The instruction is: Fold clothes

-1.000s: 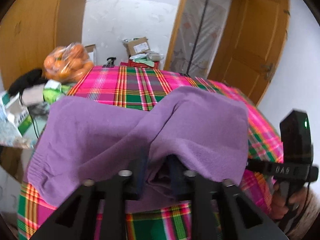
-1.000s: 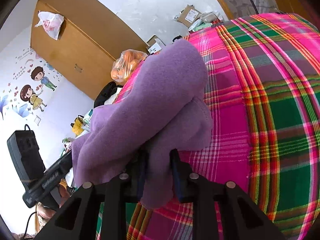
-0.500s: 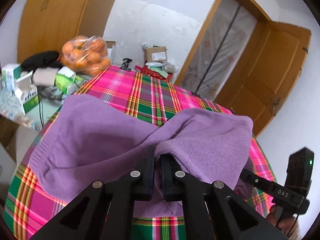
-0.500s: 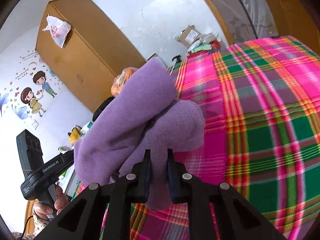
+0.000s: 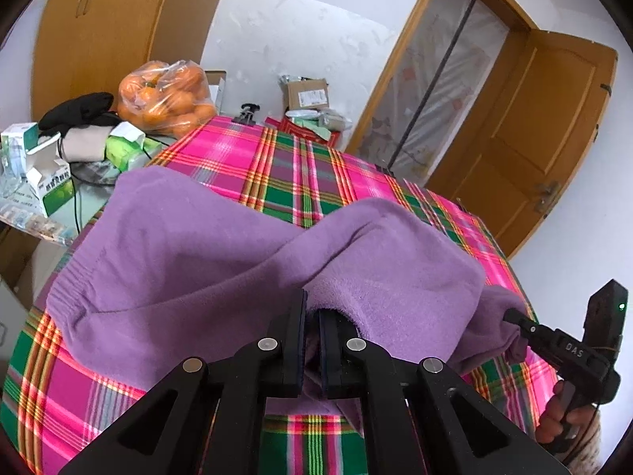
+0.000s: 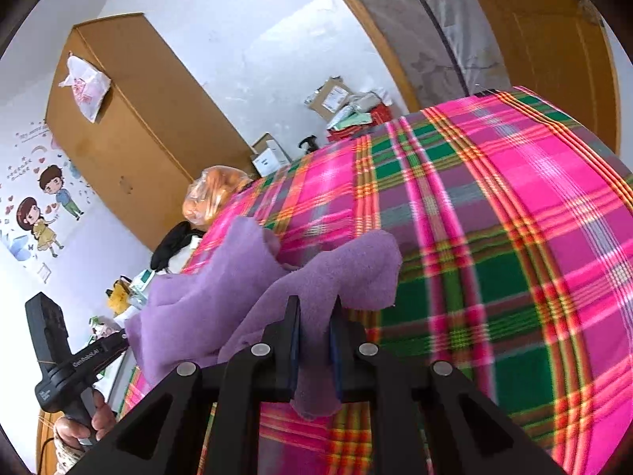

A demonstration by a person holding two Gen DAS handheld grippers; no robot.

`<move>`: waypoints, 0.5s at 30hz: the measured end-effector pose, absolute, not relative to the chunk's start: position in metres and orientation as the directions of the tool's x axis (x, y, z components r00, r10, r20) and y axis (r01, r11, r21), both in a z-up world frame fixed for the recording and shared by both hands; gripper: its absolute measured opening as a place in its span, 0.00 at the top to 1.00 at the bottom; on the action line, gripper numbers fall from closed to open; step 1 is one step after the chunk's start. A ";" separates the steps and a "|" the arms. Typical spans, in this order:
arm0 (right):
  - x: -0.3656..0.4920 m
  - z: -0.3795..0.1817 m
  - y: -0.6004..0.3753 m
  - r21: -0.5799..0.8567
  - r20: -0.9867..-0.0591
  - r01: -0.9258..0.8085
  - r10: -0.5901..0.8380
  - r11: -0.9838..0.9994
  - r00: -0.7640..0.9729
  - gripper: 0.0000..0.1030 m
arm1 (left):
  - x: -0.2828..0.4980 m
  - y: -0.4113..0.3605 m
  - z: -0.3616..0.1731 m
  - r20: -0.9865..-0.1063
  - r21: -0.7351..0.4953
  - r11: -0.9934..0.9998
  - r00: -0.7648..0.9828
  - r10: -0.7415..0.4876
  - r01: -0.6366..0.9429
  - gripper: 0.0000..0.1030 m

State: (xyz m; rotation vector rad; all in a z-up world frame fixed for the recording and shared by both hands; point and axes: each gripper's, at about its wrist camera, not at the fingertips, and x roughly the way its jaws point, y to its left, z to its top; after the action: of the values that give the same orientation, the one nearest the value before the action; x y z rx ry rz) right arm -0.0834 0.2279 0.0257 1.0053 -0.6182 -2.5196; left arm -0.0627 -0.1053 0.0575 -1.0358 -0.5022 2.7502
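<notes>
My right gripper [image 6: 314, 308] pinches a fold of the purple garment [image 6: 237, 297] above the plaid cloth [image 6: 494, 237]; my left gripper [image 6: 120, 342] grips its far end.
</notes>
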 end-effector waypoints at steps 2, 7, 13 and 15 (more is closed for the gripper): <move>-0.084 0.024 0.235 0.519 -0.557 0.146 -0.464 -0.842 -0.689 0.88 | -0.062 -0.104 0.059 -0.607 -0.374 -0.927 -0.747 0.270 -0.031 0.95; -0.080 0.024 0.249 0.520 -0.551 0.133 -0.450 -0.844 -0.703 0.87 | -0.060 -0.097 0.066 -0.594 -0.391 -0.919 -0.749 0.293 -0.050 0.95; -0.076 0.028 0.260 0.508 -0.543 0.125 -0.429 -0.852 -0.721 0.88 | -0.058 -0.085 0.074 -0.580 -0.408 -0.910 -0.749 0.321 -0.074 0.95; -0.076 0.030 0.265 0.507 -0.540 0.120 -0.423 -0.854 -0.728 0.88 | -0.058 -0.081 0.075 -0.580 -0.411 -0.908 -0.745 0.329 -0.082 0.95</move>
State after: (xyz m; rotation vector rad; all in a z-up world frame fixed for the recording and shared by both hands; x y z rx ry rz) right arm -0.0758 0.2654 0.0301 0.9671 -0.6450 -2.5903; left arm -0.0581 -0.0815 0.0750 -0.9951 -0.5363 2.6890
